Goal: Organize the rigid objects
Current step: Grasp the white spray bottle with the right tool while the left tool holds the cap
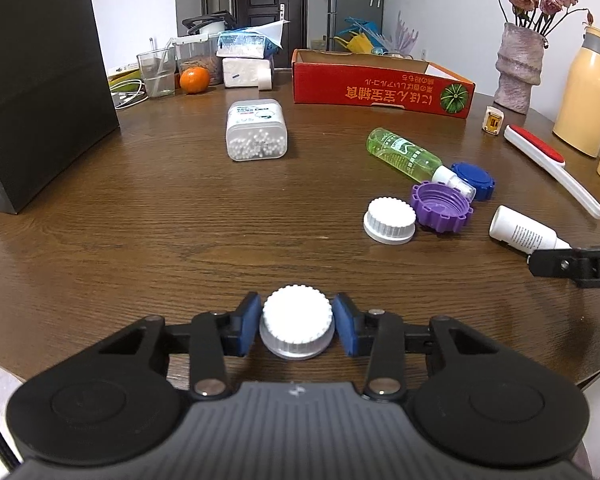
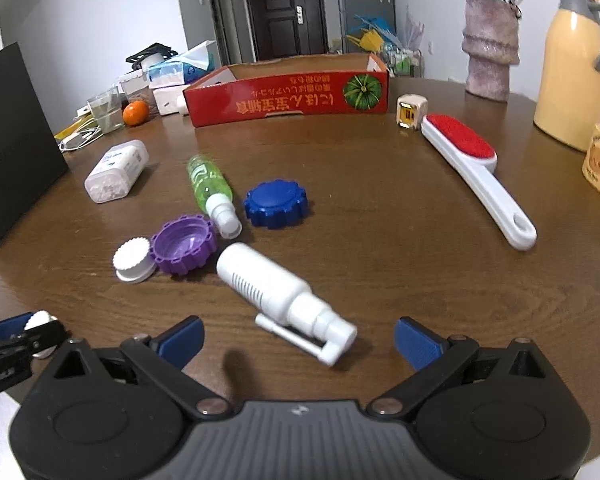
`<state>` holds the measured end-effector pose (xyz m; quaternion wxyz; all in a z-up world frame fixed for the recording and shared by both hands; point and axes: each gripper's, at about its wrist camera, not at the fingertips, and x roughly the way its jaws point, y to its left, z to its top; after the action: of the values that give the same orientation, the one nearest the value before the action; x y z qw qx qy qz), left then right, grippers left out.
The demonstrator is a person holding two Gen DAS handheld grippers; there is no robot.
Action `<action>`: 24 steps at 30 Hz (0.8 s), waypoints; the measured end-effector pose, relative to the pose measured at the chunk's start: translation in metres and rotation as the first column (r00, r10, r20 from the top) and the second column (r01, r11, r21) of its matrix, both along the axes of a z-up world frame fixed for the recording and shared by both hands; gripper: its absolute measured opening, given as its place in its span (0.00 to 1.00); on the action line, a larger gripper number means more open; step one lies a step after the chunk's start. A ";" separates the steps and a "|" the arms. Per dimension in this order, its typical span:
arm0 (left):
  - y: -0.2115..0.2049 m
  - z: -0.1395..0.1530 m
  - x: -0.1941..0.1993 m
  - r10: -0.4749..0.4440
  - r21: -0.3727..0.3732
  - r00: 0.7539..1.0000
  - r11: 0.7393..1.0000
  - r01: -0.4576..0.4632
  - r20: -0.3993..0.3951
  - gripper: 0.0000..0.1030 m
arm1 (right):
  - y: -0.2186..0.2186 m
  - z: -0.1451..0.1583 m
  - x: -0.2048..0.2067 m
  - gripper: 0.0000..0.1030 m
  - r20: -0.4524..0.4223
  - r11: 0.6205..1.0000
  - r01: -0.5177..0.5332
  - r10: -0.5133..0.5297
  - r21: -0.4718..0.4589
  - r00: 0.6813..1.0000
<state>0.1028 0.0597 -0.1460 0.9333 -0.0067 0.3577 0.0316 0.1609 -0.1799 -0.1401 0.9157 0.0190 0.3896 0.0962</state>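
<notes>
White ribbed cap (image 1: pixel 297 322) is sitting between my left gripper (image 1: pixel 297 326) pads, near the table (image 1: pixel 140 220) edge closest to me. I am closing on it; both blue pads appear to be touching its sides, so I am judging it gripped. This step is the pickup. Next move calls for a clean lift, probably toward the red cardboard box (image 1: pixel 380 94) across the table. My right gripper (image 2: pixel 299 338) is standing wide open, empty, angled downward over the white spray bottle (image 2: pixel 276 292) nozzle.
</notes>
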 end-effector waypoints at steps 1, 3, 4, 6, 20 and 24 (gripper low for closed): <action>0.000 0.000 0.000 0.001 0.000 1.000 1.000 -0.001 0.000 0.40 | 0.002 -0.001 0.003 0.98 0.004 1.000 -0.008 0.008 -0.013 1.000; 0.000 0.000 0.001 0.002 0.001 1.000 1.000 -0.002 -0.001 0.40 | 0.006 -0.004 0.008 0.98 0.005 0.999 -0.021 0.021 -0.044 1.000; 0.000 0.000 0.002 0.005 0.002 1.000 1.000 -0.005 -0.001 0.40 | 0.008 -0.005 0.010 0.98 0.005 0.998 -0.022 0.022 -0.060 1.000; 0.001 0.000 0.004 0.009 0.003 1.000 1.000 -0.009 -0.002 0.40 | 0.012 -0.009 0.014 0.98 0.016 0.996 -0.034 0.036 -0.086 0.999; 0.006 0.001 0.013 0.023 0.004 1.000 1.000 -0.023 -0.004 0.40 | 0.020 -0.009 0.028 0.58 0.072 0.979 -0.188 0.194 -0.076 0.978; 0.007 0.001 0.015 0.026 0.000 1.000 1.000 -0.026 -0.002 0.40 | 0.020 -0.006 0.028 0.27 0.078 0.972 -0.224 0.229 -0.071 0.970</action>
<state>0.1174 0.0662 -0.1446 0.9324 -0.0114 0.3587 0.0437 0.1885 -0.1596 -0.1464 0.9148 -0.0578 0.3524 0.1887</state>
